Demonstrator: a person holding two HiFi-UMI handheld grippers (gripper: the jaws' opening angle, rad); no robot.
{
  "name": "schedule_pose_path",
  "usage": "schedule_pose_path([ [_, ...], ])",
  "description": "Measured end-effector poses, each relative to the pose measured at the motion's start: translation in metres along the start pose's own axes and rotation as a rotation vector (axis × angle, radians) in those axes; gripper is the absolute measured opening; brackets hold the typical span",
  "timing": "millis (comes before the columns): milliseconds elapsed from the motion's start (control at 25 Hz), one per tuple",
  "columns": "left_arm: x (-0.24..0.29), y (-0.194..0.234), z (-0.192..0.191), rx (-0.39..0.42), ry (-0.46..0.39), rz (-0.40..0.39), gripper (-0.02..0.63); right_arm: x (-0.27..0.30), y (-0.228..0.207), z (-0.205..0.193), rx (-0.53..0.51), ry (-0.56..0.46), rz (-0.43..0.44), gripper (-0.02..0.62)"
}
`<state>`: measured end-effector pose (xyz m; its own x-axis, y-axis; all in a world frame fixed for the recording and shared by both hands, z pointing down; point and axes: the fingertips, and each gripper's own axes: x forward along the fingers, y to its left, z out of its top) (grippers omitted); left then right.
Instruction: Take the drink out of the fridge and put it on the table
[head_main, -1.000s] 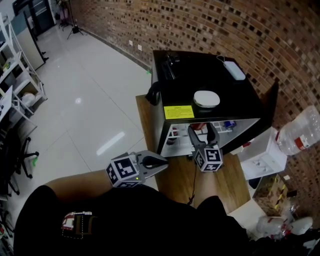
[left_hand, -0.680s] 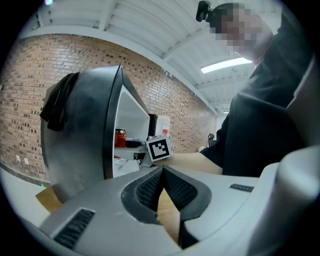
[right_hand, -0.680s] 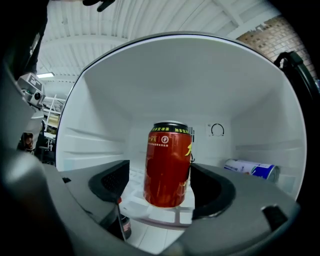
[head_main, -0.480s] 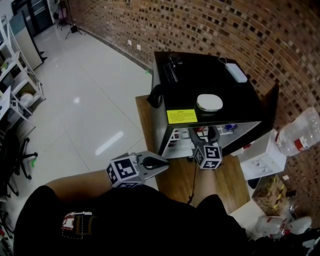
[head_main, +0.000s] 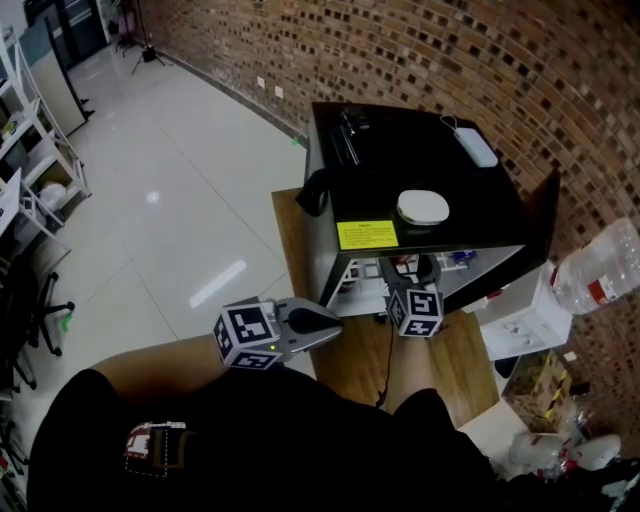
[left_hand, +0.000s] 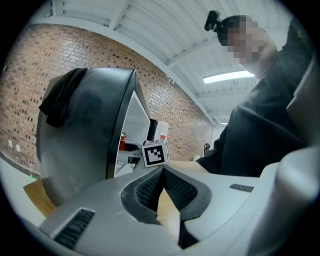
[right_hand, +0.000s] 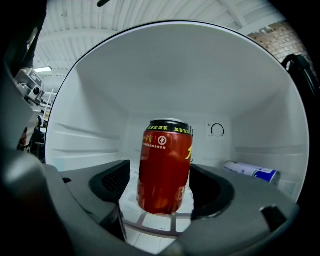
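A red drink can stands upright on the wire shelf inside the small black fridge. In the head view the red can shows just inside the fridge's opening. My right gripper is open, one jaw on each side of the can, with a gap showing on the left side. Seen from the head, the right gripper reaches into the opening. My left gripper is shut and holds nothing, hovering over the wooden table in front of the fridge. Its closed tips show in the left gripper view.
A blue-and-white can lies on its side at the fridge's back right. On top of the fridge sit a white round dish, a white box and black items. The open door, a white cabinet and a plastic bottle stand to the right.
My right gripper has pushed a little deeper into the fridge, its jaws now around the can. The left gripper has edged slightly right and stays shut.
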<state>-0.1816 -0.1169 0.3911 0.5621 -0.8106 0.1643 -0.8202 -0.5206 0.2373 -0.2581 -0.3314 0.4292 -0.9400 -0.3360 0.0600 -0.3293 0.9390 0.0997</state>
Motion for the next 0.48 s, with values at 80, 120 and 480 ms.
schedule_pose_path([
  [80,0.001,-0.001,0.004,-0.059,-0.021,-0.025,-0.008,0.000,-0.002,0.001,-0.005,-0.004,-0.011,0.337],
  [120,0.003,-0.001,0.006,-0.089,-0.032,-0.037,-0.008,0.000,-0.002,0.001,-0.006,-0.006,-0.016,0.333],
  [480,0.009,0.006,0.024,-0.506,-0.170,-0.092,-0.008,-0.001,-0.003,0.011,-0.008,-0.043,-0.031,0.339],
])
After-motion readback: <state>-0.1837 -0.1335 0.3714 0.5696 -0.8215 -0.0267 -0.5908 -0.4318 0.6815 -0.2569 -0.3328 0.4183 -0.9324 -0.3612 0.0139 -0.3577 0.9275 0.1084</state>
